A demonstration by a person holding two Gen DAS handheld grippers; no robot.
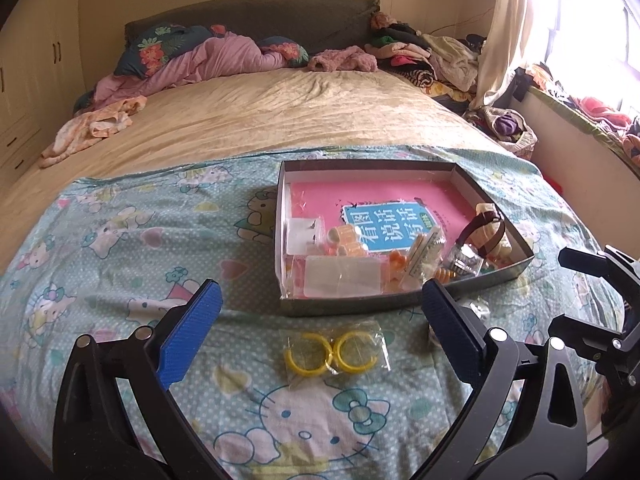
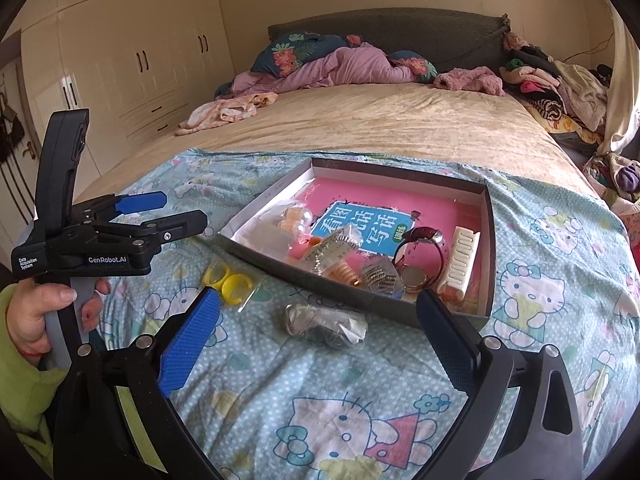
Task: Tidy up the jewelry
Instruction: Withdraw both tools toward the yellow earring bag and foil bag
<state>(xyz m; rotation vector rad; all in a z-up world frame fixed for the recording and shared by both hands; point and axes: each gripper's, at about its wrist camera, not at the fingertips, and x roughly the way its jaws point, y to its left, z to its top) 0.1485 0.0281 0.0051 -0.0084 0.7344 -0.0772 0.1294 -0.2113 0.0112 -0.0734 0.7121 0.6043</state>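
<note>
A shallow cardboard box (image 1: pixel 352 306) (image 2: pixel 486 248) lies on the Hello Kitty cloth, with a pink book inside under a watch (image 2: pixel 420 256), a cream comb clip (image 2: pixel 458 260), pearl pieces and small clear packets. In front of the box a clear bag of two yellow rings (image 1: pixel 334 354) (image 2: pixel 226 280) lies on the cloth. My left gripper (image 1: pixel 320 320) (image 2: pixel 186 209) stands open just above it, touching nothing. A crumpled silvery packet (image 2: pixel 326 326) lies between the fingers of my open right gripper (image 2: pixel 320 332) (image 1: pixel 592 258), whose pads stay well apart from it.
A person's hand (image 2: pixel 52 312) in a green sleeve holds the left gripper's handle. The bed carries pink bedding and pillows (image 1: pixel 208 56) at the head and piled clothes (image 1: pixel 432 56) at the far right. White wardrobes (image 2: pixel 132 48) line the left wall.
</note>
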